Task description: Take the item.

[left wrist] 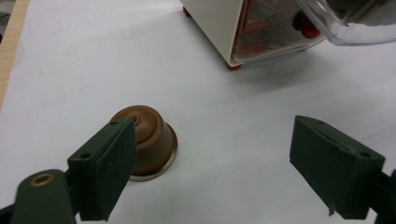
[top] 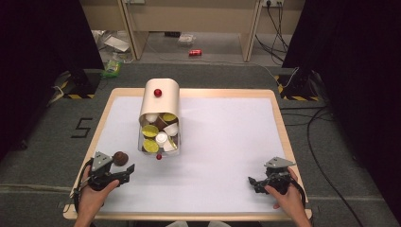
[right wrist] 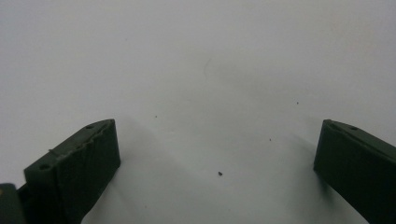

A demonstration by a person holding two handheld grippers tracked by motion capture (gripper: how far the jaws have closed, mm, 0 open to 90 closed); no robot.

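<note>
Left gripper (left wrist: 210, 172) jaws stand open beside one brown capsule (left wrist: 147, 140) resting on the table (top: 227, 142); right gripper (right wrist: 215, 172) open, empty. Remaining capsules fill the dispenser (top: 160, 120).

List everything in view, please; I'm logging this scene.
capsule: one, brown, on the mat beside the left fingers, not gripped
dispenser: one, cream with clear front, far-left middle of the mat, holding yellow, white and brown capsules
knobs: two, red, one on the dispenser's top, one at its near edge
mat: one, white, covering the table
table: one, wooden rim
can: one, red, on the floor beyond
left gripper: black, open, near-left corner
right gripper: black, open, near-right corner
hands: two, each holding a gripper
</note>
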